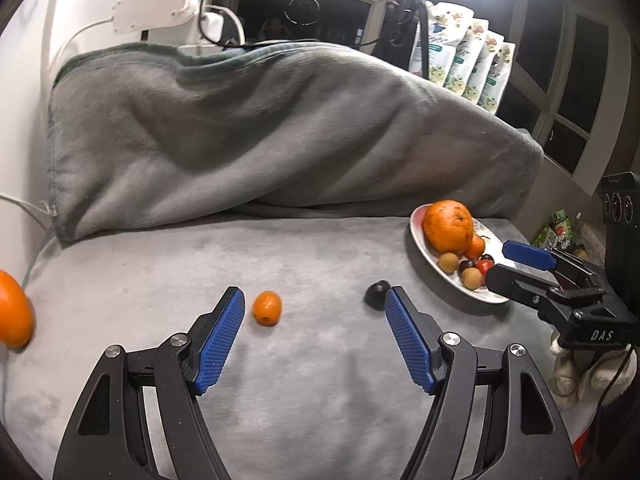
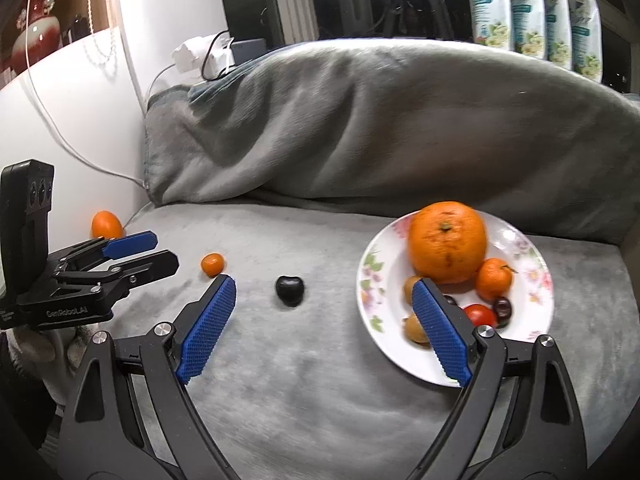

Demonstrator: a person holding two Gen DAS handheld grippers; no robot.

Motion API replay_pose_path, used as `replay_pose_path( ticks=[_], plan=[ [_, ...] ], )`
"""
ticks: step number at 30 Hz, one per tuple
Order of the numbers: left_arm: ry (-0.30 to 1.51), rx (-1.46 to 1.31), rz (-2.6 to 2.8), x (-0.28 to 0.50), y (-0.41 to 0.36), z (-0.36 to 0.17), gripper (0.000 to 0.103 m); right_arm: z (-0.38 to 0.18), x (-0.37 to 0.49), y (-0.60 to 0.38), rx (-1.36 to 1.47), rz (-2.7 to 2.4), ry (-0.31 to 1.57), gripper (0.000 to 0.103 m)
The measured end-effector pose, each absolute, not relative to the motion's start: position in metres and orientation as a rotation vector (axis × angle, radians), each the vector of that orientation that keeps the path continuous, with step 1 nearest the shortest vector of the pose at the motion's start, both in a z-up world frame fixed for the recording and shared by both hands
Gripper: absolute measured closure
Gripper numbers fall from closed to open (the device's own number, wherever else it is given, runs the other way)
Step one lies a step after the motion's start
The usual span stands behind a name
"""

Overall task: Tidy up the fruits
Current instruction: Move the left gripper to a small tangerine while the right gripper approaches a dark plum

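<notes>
Grey blanket (image 2: 320, 360) beneath dark windows (image 2: 348, 0) bears floral plate (image 2: 372, 280); both grippers' fingers spread, empty

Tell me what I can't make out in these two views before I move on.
- Orange at the far left: cut off by the left wrist view's edge.
- Small fruits on the plate: partly hidden behind the right tool finger in the right wrist view.
- Dark fruit: partly covered by the left tool finger in the left wrist view.
</notes>
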State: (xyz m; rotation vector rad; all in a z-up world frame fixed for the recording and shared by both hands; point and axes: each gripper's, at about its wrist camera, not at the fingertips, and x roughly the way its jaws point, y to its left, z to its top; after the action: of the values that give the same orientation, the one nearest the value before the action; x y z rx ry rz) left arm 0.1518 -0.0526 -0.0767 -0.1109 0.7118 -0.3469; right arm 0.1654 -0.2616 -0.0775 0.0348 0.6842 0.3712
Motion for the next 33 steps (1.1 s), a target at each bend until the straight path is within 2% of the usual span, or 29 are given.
replay_pose_path(
  ticks=[8, 11, 16, 18, 21, 26, 29, 33],
  plan=[
    [0.731, -0.138, -0.336, 0.16, -0.041, -0.089, 0.031, -0.092, 0.174, -0.24, 0.023, 0.406, 0.724, 0.011],
    [0.751, -0.146, -0.34, 0.164, -0.039, -0.095, 0.039, -0.098, 0.179, -0.233, 0.026, 0.417, 0.742, 0.012],
    [0.786, -0.16, -0.356, 0.17, -0.038, -0.104, 0.051, -0.11, 0.19, -0.224, 0.027, 0.428, 0.782, 0.027],
    [0.795, -0.164, -0.356, 0.173, -0.038, -0.108, 0.054, -0.114, 0.194, -0.22, 0.028, 0.435, 0.794, 0.03],
    [0.808, -0.168, -0.356, 0.176, -0.037, -0.113, 0.057, -0.119, 0.198, -0.214, 0.015, 0.447, 0.812, 0.042],
    [0.827, -0.178, -0.353, 0.184, -0.036, -0.118, 0.063, -0.127, 0.205, -0.206, -0.011, 0.44, 0.834, 0.044],
    [0.84, -0.188, -0.35, 0.189, -0.036, -0.123, 0.064, -0.131, 0.209, -0.204, -0.015, 0.437, 0.851, 0.053],
    [0.854, -0.194, -0.348, 0.195, -0.037, -0.128, 0.066, -0.137, 0.216, -0.201, -0.029, 0.424, 0.869, 0.054]
  ],
)
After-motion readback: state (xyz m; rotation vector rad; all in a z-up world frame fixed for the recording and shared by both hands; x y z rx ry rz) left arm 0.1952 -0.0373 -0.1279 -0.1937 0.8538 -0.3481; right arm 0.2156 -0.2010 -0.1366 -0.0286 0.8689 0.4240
